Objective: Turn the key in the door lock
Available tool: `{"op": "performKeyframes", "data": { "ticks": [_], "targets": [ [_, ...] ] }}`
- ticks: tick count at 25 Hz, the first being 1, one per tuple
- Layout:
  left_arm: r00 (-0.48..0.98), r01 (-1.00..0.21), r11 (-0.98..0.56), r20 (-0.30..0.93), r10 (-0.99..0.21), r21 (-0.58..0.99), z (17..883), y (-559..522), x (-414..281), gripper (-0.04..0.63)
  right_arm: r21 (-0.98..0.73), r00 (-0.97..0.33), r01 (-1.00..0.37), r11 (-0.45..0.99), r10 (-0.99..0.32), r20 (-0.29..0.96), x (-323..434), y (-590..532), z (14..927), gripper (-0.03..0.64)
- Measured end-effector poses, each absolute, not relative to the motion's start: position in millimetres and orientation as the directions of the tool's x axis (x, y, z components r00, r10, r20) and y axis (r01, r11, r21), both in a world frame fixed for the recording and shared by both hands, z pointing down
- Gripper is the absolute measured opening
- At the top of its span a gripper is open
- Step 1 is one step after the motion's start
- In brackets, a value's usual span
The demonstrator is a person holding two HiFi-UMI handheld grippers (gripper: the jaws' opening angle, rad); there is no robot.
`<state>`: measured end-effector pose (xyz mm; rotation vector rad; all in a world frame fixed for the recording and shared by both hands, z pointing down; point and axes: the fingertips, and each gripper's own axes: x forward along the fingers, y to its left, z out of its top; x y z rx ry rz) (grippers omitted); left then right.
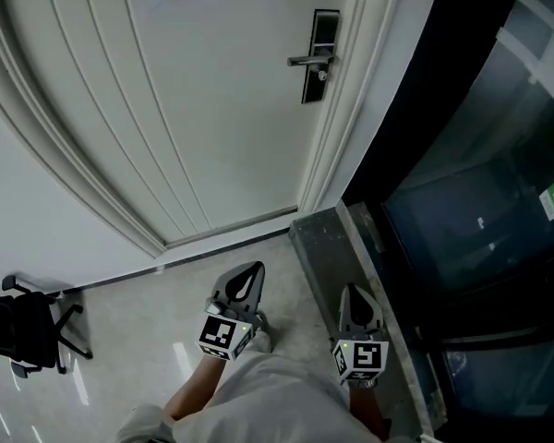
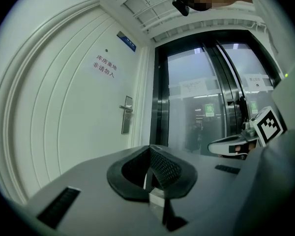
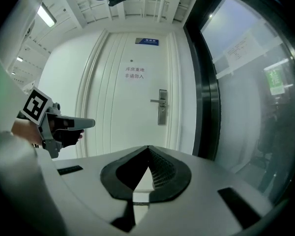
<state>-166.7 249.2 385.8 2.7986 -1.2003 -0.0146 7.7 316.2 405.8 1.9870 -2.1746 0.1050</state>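
Overhead, head view: the left gripper [image 1: 255, 268] and right gripper [image 1: 350, 289] are held side by side over the floor [image 1: 148, 330], both pointing toward 12 o'clock, well short of the white door [image 1: 203, 109]. The lock plate [image 1: 319, 55] sits at 1 o'clock, with its handle [image 1: 307, 60] level. A small bright spot [image 1: 321, 76] under the handle is too small to identify. An office chair [image 1: 23, 330] stands at 8 o'clock and a glass wall [image 1: 480, 210] runs along 3 o'clock.

Left gripper view: the left gripper [image 2: 150, 148] has its fingers together, nothing between them. The lock plate [image 2: 126, 114] lies at 11 o'clock, far off. The right gripper [image 2: 212, 147] shows at 3 o'clock.

Right gripper view: the right gripper [image 3: 148, 146] has its fingers pressed together, empty. The lock plate [image 3: 162, 107] is at 12 o'clock and the left gripper [image 3: 91, 123] at 9 o'clock.
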Motion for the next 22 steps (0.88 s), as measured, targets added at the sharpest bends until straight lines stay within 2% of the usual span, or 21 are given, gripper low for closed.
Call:
{"op": "performKeyframes", "data": {
  "ticks": [9, 15, 22],
  "targets": [
    [0.716, -0.696, -0.712, 0.015, -0.698, 0.086, 384, 163, -161, 0.005, 0.089, -0.049, -0.994, 0.066, -0.982, 0.181, 6, 226, 410, 0.002],
    [0.724, -0.689, -0.72, 0.033, -0.689, 0.077, 385, 132, -155, 0.005, 0.108, -0.074, -0.989, 0.098, -0.974, 0.213, -4, 196, 418, 0.002],
    [0.699, -0.715, -0.696, 0.058, -0.713, 0.066, 391, 94, -134, 0.005, 0.108, -0.104, -0.985, 0.131, -0.968, 0.227, 24, 151, 429, 0.002]
  ]
}}
